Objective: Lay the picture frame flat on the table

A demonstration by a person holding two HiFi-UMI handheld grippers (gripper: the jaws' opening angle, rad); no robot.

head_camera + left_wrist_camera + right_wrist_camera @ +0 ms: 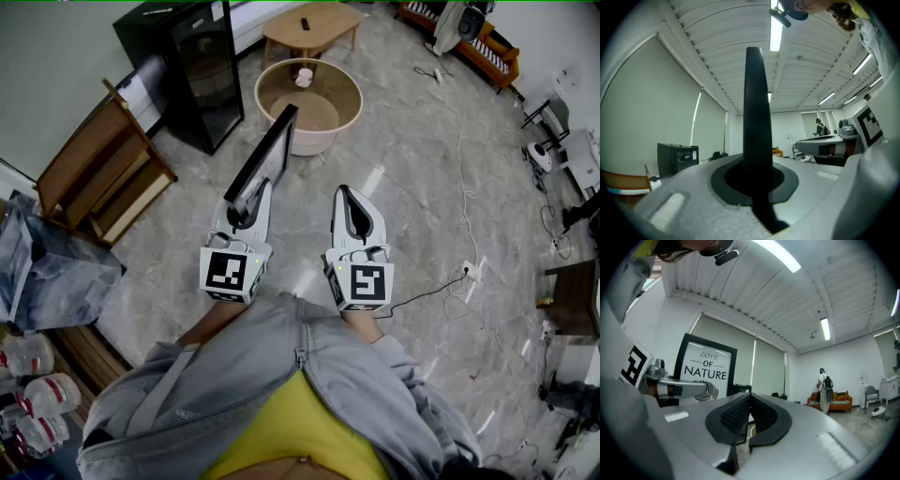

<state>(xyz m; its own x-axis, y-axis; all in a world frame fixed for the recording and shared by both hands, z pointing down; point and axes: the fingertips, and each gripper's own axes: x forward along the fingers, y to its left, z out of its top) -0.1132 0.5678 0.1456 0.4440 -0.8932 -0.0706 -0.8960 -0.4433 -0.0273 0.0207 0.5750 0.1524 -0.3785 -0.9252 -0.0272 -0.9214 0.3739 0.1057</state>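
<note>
Frame [267,155]: black; held on edge in the air over the floor, not flat. It is on the person's side of the round table [328,139], and its far end overlaps the table's near-left rim in the head view.
Frame face: shows in the right gripper view [705,369], white print reading "LOVE OF NATURE"; it faces the right gripper.
Frame edge: the left gripper view [755,117] shows it as a thin dark upright bar.
Left gripper [244,211]: short of the table, at the frame's near end; jaws pinch the frame's edge between the dark pads [754,180].
Right gripper [345,192]: short of the table and further right, apart from the frame; jaws pressed together with nothing between them [749,420].
Cabinet [192,70]: black, just left of the table.
Wooden rack [98,169]: left of the table, past the cabinet.
Floor [422,187]: grey marble tiles around the table, with a cable running to its right.
</note>
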